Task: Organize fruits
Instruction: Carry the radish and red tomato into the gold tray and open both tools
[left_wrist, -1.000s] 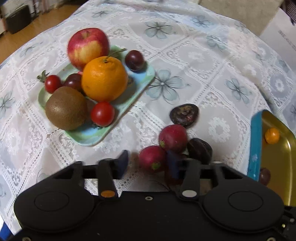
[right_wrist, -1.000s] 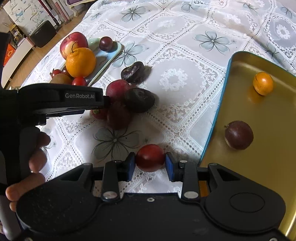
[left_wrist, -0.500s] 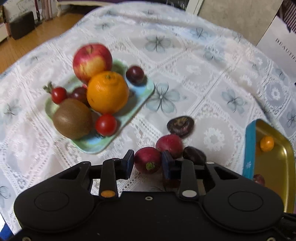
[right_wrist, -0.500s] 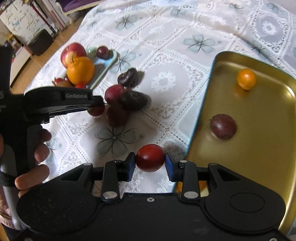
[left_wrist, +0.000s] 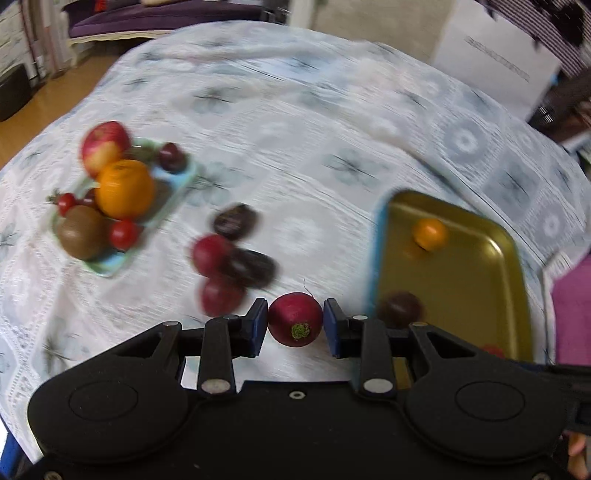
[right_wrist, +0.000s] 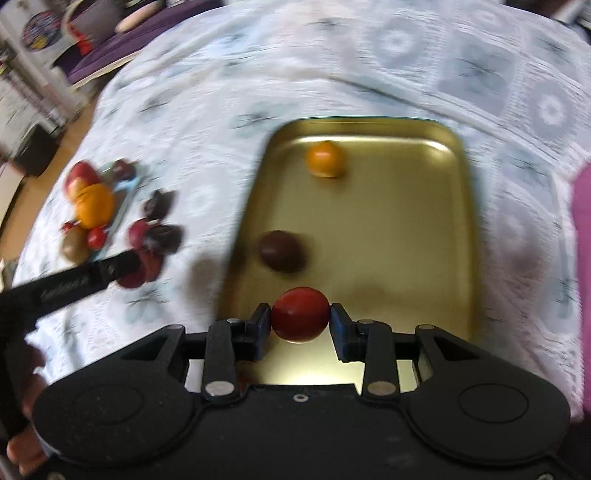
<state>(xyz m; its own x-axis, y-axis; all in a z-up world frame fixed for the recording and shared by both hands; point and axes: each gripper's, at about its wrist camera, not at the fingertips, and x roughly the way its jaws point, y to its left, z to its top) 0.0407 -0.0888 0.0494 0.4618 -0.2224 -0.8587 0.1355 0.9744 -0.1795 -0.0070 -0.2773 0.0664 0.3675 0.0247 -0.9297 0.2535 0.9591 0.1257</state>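
Tablecloth (left_wrist: 314, 155): lace-patterned, bare stretch between the two trays.
Gold tray (right_wrist: 424, 229): blue left rim; small orange fruit (right_wrist: 325, 159) far end, dark plum (right_wrist: 281, 251) near left wall, open floor on the right.
Green plate (left_wrist: 110, 264): crowded with apple (left_wrist: 105, 144), orange (left_wrist: 125, 189), kiwi (left_wrist: 82, 237).
Loose pile (left_wrist: 236, 254): dark fruits between plate and tray.
Left gripper (left_wrist: 295, 325): pinching a radish (left_wrist: 294, 319), beside the tray's left rim.
Right gripper (right_wrist: 300, 320): clamped on a red fruit (right_wrist: 300, 313) over the tray's near end.
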